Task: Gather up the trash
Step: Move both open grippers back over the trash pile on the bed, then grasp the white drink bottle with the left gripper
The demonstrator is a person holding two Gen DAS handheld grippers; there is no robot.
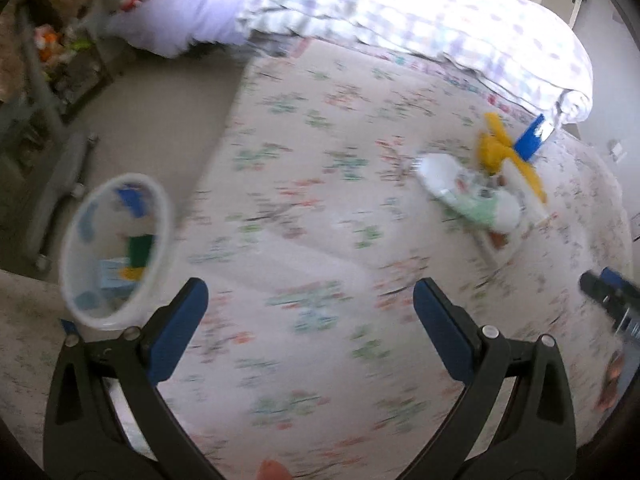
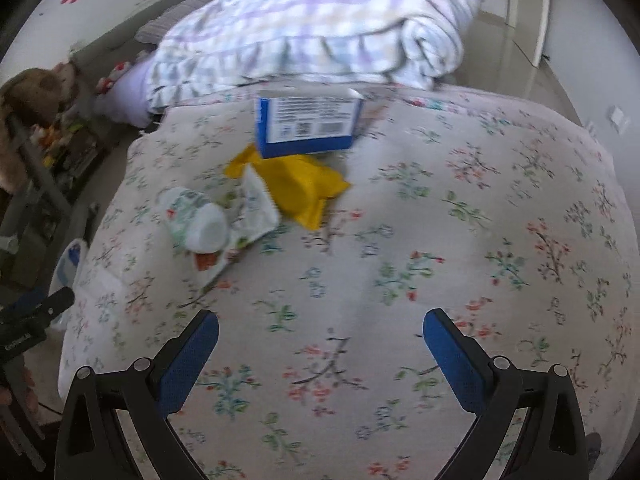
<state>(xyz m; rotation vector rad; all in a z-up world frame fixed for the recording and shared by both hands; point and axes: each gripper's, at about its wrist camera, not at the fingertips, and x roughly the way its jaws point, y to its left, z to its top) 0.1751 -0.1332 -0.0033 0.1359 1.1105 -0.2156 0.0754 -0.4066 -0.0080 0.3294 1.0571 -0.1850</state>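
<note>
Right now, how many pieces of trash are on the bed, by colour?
Blue: 1, the blue box
Yellow: 1, the yellow wrapper
White with green print: 2, the crumpled packet and the flat wrapper
Total: 4 on the bed

Soft daylight, brightest on the folded blanket [image 1: 420, 12] near the top, strong motion blur in the left wrist view, milder blur in the right, fisheye bending with dark corners, faint shadows
</note>
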